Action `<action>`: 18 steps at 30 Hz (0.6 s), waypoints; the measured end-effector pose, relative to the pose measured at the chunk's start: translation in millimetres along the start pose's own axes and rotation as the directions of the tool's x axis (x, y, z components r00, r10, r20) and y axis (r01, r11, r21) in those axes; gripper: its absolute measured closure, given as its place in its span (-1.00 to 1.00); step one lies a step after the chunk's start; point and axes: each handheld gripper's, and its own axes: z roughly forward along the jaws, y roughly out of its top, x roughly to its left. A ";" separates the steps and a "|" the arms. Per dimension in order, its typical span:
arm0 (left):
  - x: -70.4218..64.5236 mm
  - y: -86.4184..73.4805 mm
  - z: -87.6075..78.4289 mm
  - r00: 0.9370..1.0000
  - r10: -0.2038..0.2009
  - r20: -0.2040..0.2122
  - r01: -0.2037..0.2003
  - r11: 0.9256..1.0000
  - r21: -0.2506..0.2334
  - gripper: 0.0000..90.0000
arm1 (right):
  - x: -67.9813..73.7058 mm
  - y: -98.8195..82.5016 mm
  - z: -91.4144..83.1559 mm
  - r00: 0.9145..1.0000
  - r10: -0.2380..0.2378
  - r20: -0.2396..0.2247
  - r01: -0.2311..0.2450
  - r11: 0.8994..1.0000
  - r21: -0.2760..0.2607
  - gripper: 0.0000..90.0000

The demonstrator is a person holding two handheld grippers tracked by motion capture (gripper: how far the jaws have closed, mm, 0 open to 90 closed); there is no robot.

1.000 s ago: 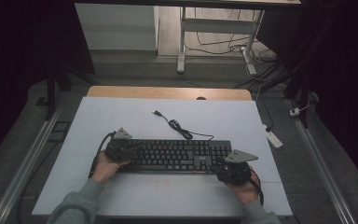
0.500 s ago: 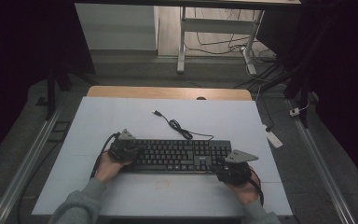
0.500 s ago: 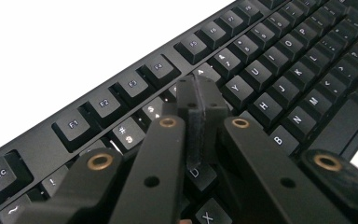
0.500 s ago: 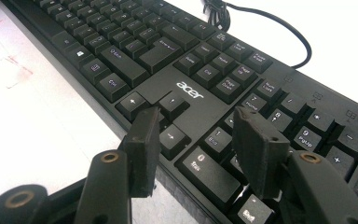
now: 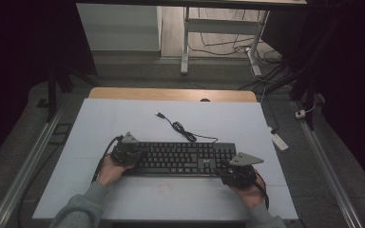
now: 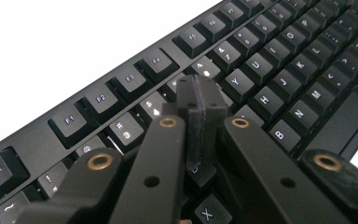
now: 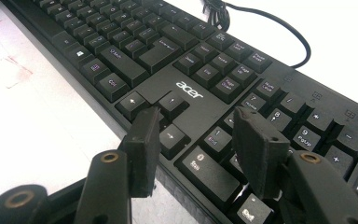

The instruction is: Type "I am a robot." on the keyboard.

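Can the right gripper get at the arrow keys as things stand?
Probably yes. The right gripper hangs open right over the keyboard's near right edge, its fingers beside the arrow keys, with nothing between them.

- keyboard (image 5: 183,158): black, white key letters, silver logo
- cable (image 5: 180,128): black
- table (image 5: 123,118): white, faint red mark
- sleeve (image 5: 78,209): grey

The keyboard (image 6: 279,74) runs past the frame edges — some keys sit hidden under the gripper.
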 end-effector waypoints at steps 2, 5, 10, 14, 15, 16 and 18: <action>-0.3 0.3 0.0 1.000 0.003 -0.003 -0.003 1.000 -0.001 0.98 | 0.0 0.0 -0.1 1.000 0.000 0.000 0.000 1.000 0.000 0.14; -1.2 0.7 -1.6 1.000 0.008 -0.008 -0.008 1.000 -0.009 0.98 | 0.2 0.1 -0.1 1.000 0.000 0.000 0.000 1.000 -0.001 0.14; 0.1 2.9 -12.8 1.000 -0.005 0.011 0.006 0.998 -0.068 0.90 | -0.3 -0.2 0.0 1.000 0.004 -0.005 -0.004 1.000 -0.009 0.14; 4.4 3.3 -22.1 0.999 -0.035 0.022 0.037 0.994 -0.098 0.50 | -0.1 0.0 -0.1 1.000 0.000 0.000 0.000 1.000 0.000 0.14; 5.5 3.2 -23.8 0.999 -0.041 0.028 0.043 0.994 -0.098 0.39 | 0.1 0.0 0.0 1.000 0.000 -0.001 0.000 1.000 -0.001 0.14; 6.3 2.9 -25.5 0.999 -0.044 0.030 0.047 0.994 -0.099 0.29 | 0.2 0.1 0.0 1.000 0.000 -0.002 0.000 1.000 -0.001 0.14; 7.5 2.6 -28.4 0.998 -0.052 0.027 0.054 0.993 -0.101 0.14 | 0.0 0.1 -0.2 1.000 0.001 -0.001 -0.001 1.000 -0.001 0.14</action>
